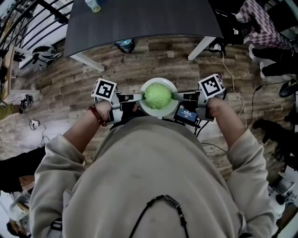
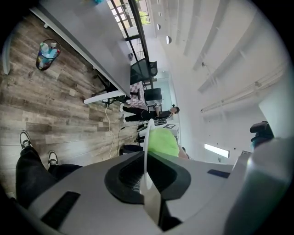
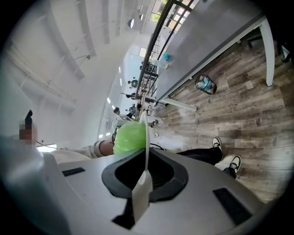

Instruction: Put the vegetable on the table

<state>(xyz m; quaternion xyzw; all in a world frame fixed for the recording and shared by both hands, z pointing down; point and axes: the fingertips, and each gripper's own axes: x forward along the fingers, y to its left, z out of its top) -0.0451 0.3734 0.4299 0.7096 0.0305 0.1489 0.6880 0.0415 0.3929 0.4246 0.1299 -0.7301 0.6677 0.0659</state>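
Holding a white plate [image 1: 159,81] in the air in front of the chest, above the wood floor [image 1: 153,60]. Gripping its left rim with the left gripper [image 1: 137,96], jaws pinched together on the thin edge. Gripping the opposite rim with the right gripper [image 1: 179,96], jaws likewise pressed onto the plate edge. In both gripper views, seeing the plate edge-on, running straight out from between the pads. Carrying a round green vegetable [image 1: 158,95] on the middle of the plate, between the two grippers, touched by neither. Not yet on the dark table [image 1: 139,18], well apart from it at the top of the head view. On the table's far edge, a bottle [image 1: 93,4], partly cut off. On the floor under the table's near edge, a small bin [image 1: 125,45] with something coloured inside. At the far right, cables [image 1: 228,69] trailing over the floor.
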